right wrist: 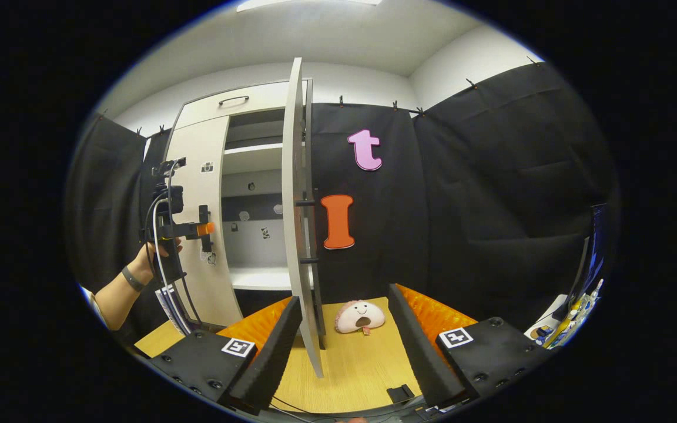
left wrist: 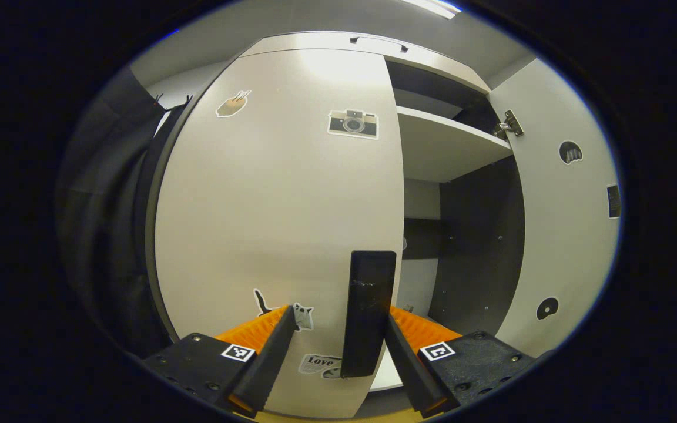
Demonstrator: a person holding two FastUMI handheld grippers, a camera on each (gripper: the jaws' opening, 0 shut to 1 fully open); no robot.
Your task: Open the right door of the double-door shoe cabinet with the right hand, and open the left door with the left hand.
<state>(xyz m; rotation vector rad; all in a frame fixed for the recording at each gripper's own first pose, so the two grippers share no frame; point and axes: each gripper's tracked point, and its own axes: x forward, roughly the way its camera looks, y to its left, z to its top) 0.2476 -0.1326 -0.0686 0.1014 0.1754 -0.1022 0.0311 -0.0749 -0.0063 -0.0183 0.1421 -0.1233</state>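
White left door (left wrist: pixel 280 223) shut, "Love" sticker (left wrist: pixel 321 364); both grippers (left wrist: pixel 335 341) (right wrist: pixel 344 346) spread.

Overhead ceiling light (left wrist: pixel 432 6) at the top edge of the left gripper view throws a broad, soft glare across the upper part of the closed left door (left wrist: pixel 280 223), fading to a duller tone toward the lower frame. The cabinet interior (left wrist: pixel 473 247) at centre right sits in deep shadow, its dark panels nearly featureless. In the right gripper view, a ceiling fixture (right wrist: pixel 309 3) lights the pale ceiling evenly, while the black cloth wall (right wrist: pixel 491 194) absorbs light and stays dim. Fisheye distortion bows straight edges strongly toward both frames' rims. Focus is crisp at centre, softer at the periphery.
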